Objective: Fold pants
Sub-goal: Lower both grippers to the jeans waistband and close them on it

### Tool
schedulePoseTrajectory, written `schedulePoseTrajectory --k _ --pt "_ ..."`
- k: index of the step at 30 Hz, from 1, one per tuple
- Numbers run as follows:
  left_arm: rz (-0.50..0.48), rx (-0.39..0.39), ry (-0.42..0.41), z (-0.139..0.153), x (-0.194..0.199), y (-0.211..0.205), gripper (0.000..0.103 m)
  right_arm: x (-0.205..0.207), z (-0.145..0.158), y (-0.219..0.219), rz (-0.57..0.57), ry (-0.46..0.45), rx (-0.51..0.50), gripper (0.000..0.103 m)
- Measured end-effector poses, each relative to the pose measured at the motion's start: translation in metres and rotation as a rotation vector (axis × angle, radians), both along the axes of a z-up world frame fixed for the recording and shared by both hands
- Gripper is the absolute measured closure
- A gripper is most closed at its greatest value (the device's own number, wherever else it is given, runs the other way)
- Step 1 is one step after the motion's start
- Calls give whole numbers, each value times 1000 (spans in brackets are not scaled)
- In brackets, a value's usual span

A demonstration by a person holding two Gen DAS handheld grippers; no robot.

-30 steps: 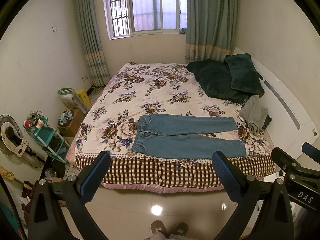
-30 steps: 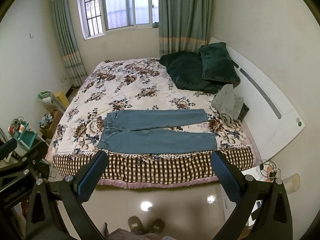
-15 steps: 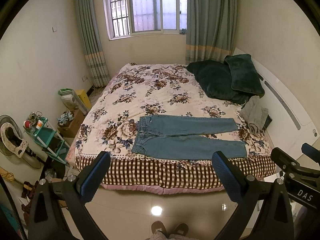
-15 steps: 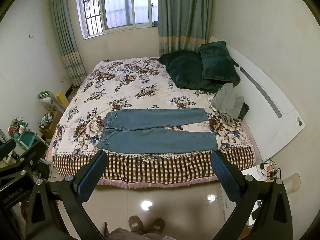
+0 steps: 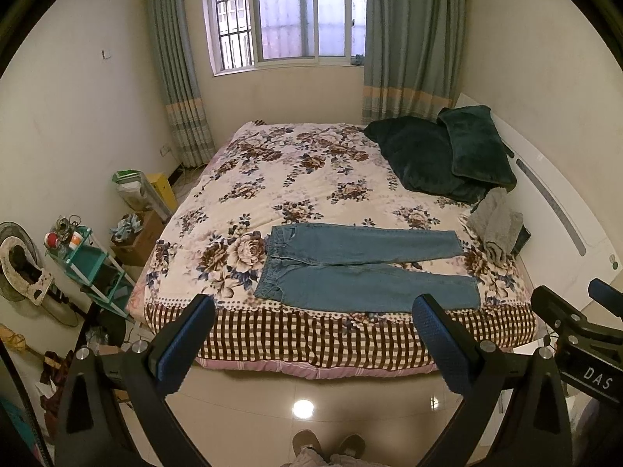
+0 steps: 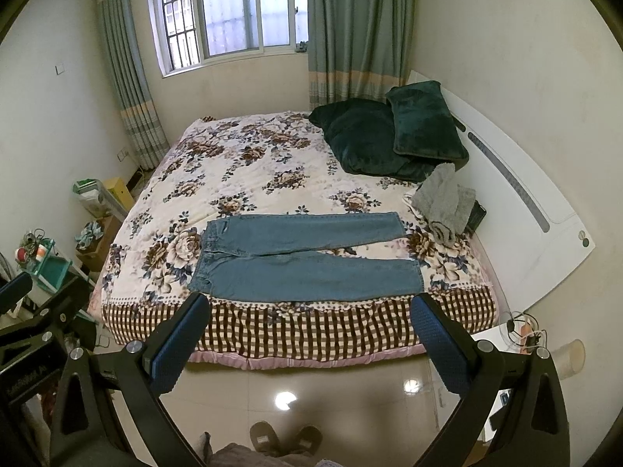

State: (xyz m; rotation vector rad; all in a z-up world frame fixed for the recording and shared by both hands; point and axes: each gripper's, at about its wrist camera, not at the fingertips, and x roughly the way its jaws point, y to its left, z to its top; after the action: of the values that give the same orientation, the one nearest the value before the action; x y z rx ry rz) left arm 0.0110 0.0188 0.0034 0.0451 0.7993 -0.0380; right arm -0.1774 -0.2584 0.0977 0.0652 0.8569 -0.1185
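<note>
From the left wrist view, we saw our left tongs (image 5: 311, 321) spread wide, holding nothing, up in the air above the shiny floor (image 5: 303, 397) in front of the bed (image 5: 272, 179). The blue pants (image 5: 362, 268) lay flat on the flowery blanket, close to the near edge of the bed. The waist pointed left and the two legs stretched out to the right, one beside the other. A grey cloth (image 5: 496, 227) sat in a heap just past the ends of the legs. Two dark green pillows (image 5: 440, 155) rested at the right side of the bed by the white headboard (image 5: 560, 218). A small green shelf (image 5: 87, 260) stood on the floor to the left. Part of the other tool showed at the right edge, and two slippers (image 5: 327, 445) peeked in at the bottom.

From the right wrist view, we saw our right tongs (image 6: 309, 319) wide apart too, with nothing in them, held over the floor before the bed. The pants (image 6: 307, 257) looked the same here: flat, not folded, near the checked edge (image 6: 311, 327) of the blanket. The grey cloth (image 6: 446, 204) was near the far leg's end, not touching it as far as we could tell. The window (image 6: 229, 11) and the curtains (image 6: 350, 27) were behind the bed.
</note>
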Motion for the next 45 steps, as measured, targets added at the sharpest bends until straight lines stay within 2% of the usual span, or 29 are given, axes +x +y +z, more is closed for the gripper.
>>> schedulePoseTrajectory --k 9,14,20,23,28,32,35,41,45 --pt "12 1 3 -9 4 -1 0 8 -1 -1 5 5 14 0" --pt "50 6 -22 -17 19 -8 0 20 -7 -8 -3 -21 42 0" --pt "119 52 -79 -36 51 -16 0 67 -45 -38 -29 -26 97 0" --pt "129 74 -68 -50 77 -17 0 103 -72 -59 -68 -3 97 0" --pt "119 97 -8 -82 136 -27 0 163 -112 -85 -136 29 92 0" --pt "87 109 50 -115 201 -37 0 219 -147 -107 -181 50 81 0" --pt "62 122 88 -142 265 -44 0 281 -181 -125 -198 78 53 0" --pt "-11 259 141 -213 413 -62 0 426 -256 -135 -183 196 -104 0" --pt "-62 299 188 -260 492 -71 0 519 -316 -144 -153 278 -171 0"
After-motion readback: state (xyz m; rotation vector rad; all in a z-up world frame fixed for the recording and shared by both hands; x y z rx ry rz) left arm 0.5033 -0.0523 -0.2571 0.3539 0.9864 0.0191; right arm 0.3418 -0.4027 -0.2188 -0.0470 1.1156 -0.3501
